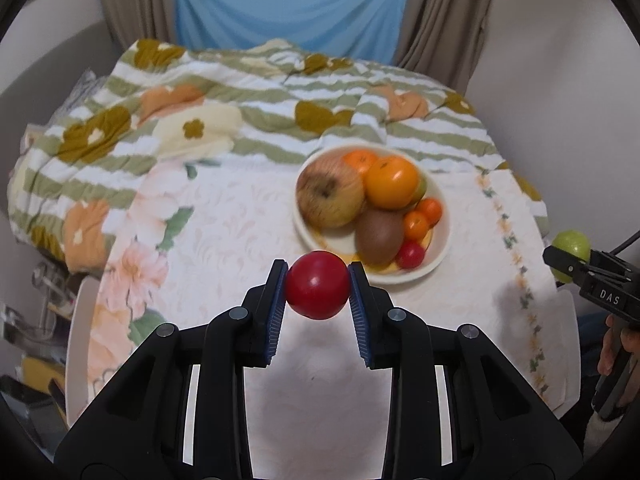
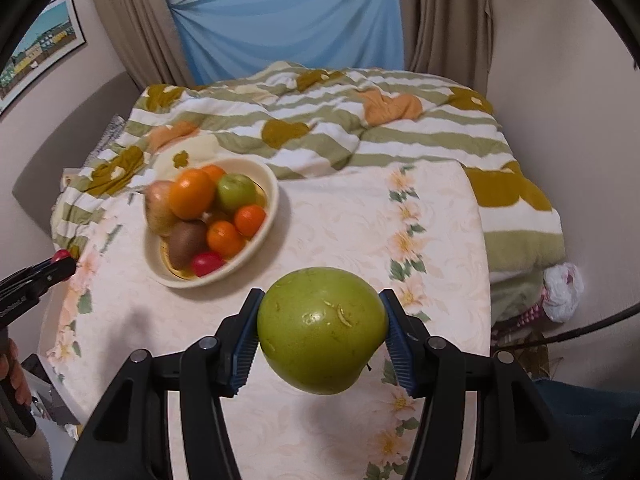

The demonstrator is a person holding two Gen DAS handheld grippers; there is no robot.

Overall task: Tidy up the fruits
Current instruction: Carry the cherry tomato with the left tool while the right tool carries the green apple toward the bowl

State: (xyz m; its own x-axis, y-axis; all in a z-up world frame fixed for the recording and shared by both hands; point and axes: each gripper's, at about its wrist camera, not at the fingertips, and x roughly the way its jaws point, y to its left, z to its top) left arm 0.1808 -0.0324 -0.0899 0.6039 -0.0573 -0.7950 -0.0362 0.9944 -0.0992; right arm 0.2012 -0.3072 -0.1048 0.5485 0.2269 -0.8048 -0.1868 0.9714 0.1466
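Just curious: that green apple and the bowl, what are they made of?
Green apple: glossy and smooth, with pale nicks in the skin; could be real or plastic, cannot tell. Bowl: cream, smooth and rigid, faint sheen; looks like glazed ceramic, perhaps plastic.

bowl (image 2: 269, 184) heaped, likely full | tablecloth (image 2: 340, 232) right open
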